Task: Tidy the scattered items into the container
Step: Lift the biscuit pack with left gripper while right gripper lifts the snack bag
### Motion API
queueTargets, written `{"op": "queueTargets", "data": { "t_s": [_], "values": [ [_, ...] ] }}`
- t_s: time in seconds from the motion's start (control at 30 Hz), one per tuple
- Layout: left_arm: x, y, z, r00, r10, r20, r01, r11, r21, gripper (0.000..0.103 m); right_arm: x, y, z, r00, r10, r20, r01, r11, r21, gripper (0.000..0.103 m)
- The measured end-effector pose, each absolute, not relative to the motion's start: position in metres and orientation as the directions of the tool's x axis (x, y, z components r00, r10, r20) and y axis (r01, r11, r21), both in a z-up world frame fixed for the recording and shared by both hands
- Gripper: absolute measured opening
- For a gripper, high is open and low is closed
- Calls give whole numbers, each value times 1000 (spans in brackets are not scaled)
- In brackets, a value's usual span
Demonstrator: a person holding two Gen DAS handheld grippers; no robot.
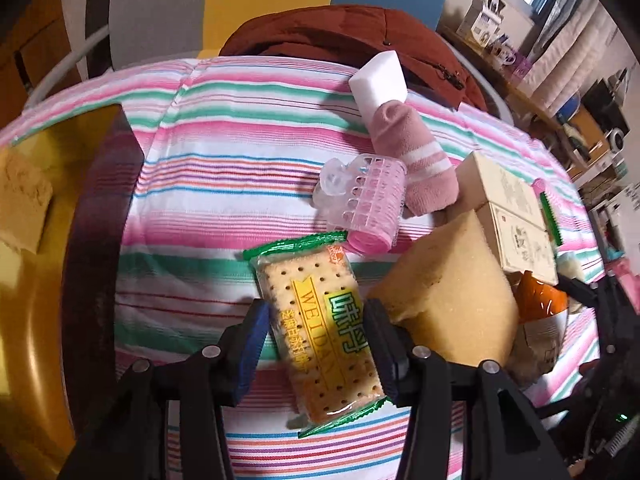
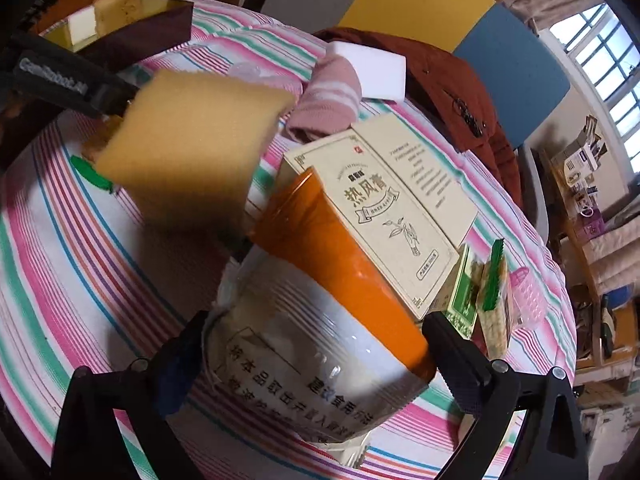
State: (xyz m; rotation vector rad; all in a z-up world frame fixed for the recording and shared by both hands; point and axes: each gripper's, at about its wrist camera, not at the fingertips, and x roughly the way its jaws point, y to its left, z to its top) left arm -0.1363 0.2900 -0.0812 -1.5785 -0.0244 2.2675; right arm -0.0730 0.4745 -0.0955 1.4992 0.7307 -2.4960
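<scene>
Left wrist only: left tongs (image 1: 316,354) spread around cracker packet (image 1: 320,336), unclenched.

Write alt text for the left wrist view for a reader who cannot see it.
The left gripper straddles a green-edged clear packet of crackers lying on a pink, green and white striped cloth. A yellow foam sponge sits right of it, a pink hair roller behind, and a gold-lined dark container at left.

The cracker packet (image 1: 318,330) lies on the tablecloth (image 1: 208,184), with the container (image 1: 36,280) to its left and a sponge (image 1: 448,300) to its right. Behind them sit a hair roller (image 1: 368,204), a sock (image 1: 412,156) and a box (image 1: 512,216).
</scene>
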Motion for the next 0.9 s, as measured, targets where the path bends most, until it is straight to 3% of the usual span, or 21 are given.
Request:
{"op": "queueTargets", "data": {
  "t_s": [0.1, 0.3, 0.43, 0.7, 0.9],
  "values": [
    [-141, 290, -82, -269, 317, -910, -279, -929, -241, 52, -75, 479, -95, -483, 108, -869, 343, -890, -301, 103],
    [-134, 312, -77, -317, 221, -922, -334, -936, -110, 51, -78, 486, -95, -457, 78, -886, 320, -915, -245, 103],
    [-133, 305, -79, -331, 255, -909, -341, -930, -137, 51, -77, 488, -93, -451, 63, -891, 299, -929, -217, 103],
    [-135, 286, -80, -298, 353, -887, -363, -901, -236, 40, -70, 492, -85, -451, 74, -889, 185, -967, -175, 94],
    [-122, 283, -76, -310, 384, -870, -411, -879, -241, 25, -62, 475, -83, -465, 111, -878, 137, -971, -195, 89]
  ]
}}
